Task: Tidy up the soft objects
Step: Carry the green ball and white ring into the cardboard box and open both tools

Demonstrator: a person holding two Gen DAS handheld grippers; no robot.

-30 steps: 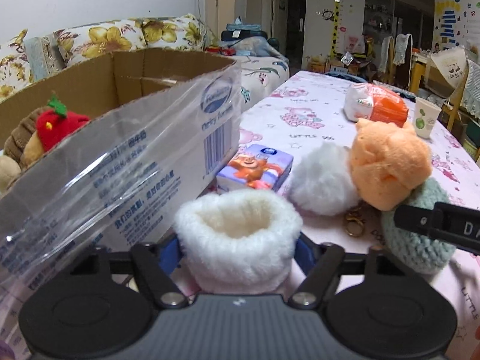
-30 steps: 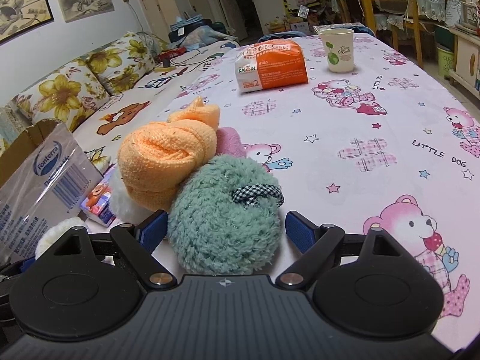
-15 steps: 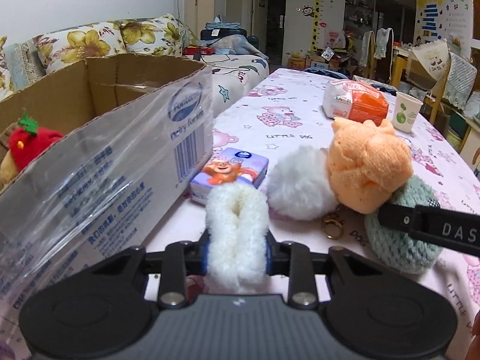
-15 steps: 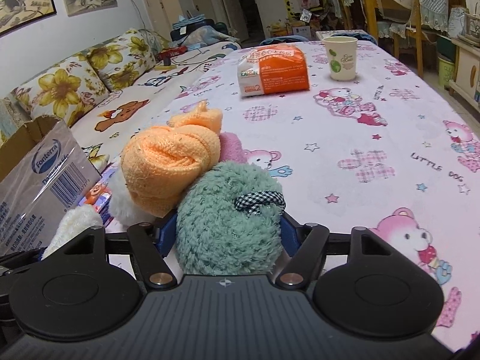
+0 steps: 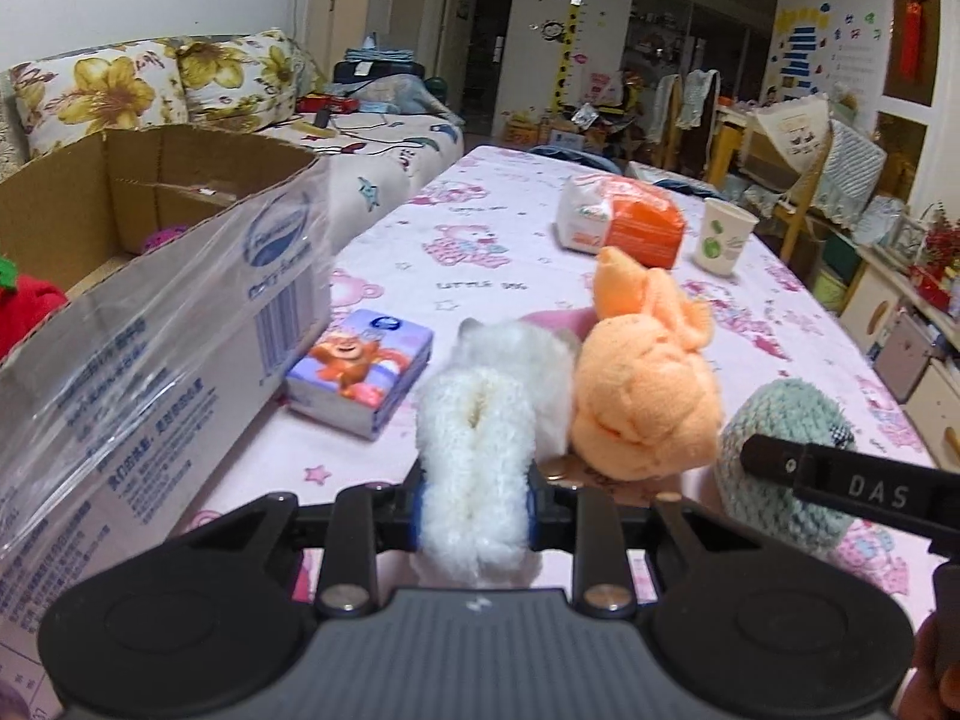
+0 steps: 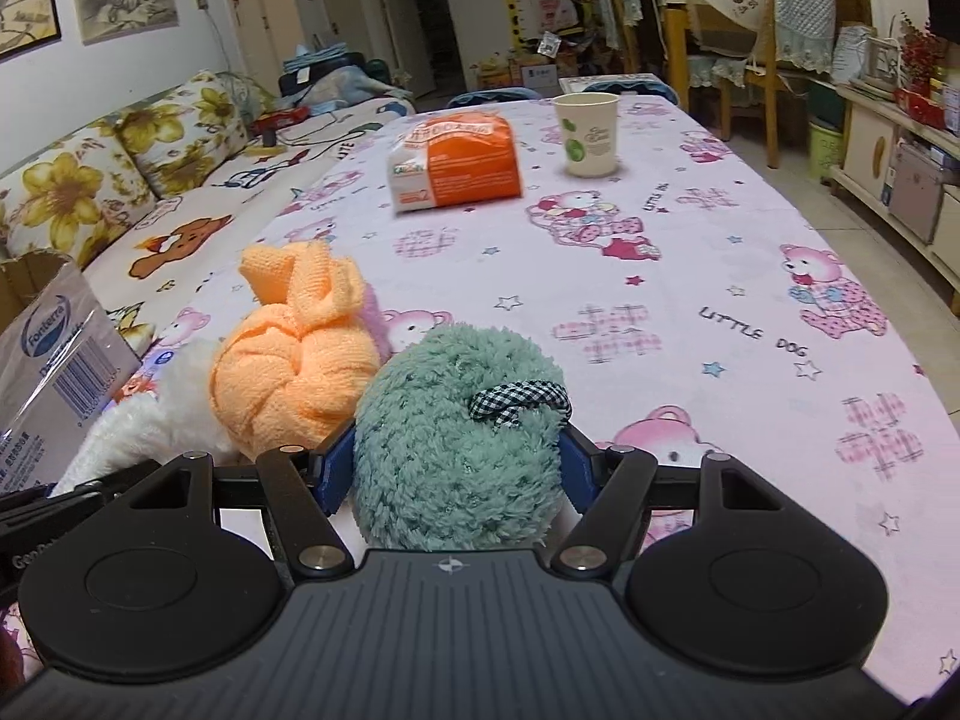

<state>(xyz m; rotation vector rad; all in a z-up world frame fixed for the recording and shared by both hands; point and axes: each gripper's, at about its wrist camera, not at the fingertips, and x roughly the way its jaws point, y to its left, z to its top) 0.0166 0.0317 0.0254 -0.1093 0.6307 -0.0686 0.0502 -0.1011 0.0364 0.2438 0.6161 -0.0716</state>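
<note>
My left gripper [image 5: 474,504] is shut on a white fluffy soft toy [image 5: 474,468], squeezed narrow and held just above the table. My right gripper [image 6: 456,468] is shut on a green fluffy ball [image 6: 456,438] with a checked ribbon; it shows in the left wrist view [image 5: 780,420] too. An orange knotted cloth ball [image 5: 645,396] [image 6: 294,372] lies between them, with a second white pom-pom [image 5: 540,360] and a pink item behind it. An open cardboard box [image 5: 180,276] at the left holds a red plush [image 5: 24,306].
A small cartoon tissue pack [image 5: 360,378] lies by the box. An orange-white package [image 6: 456,162] and a paper cup [image 6: 588,132] stand farther back on the pink printed tablecloth [image 6: 720,300]. A floral sofa [image 6: 120,180] runs along the left; chairs and shelves stand at the right.
Both grippers closed: the left squeezed the white toy, the right closed on the green ball. Both have since risen a little with their toys.
</note>
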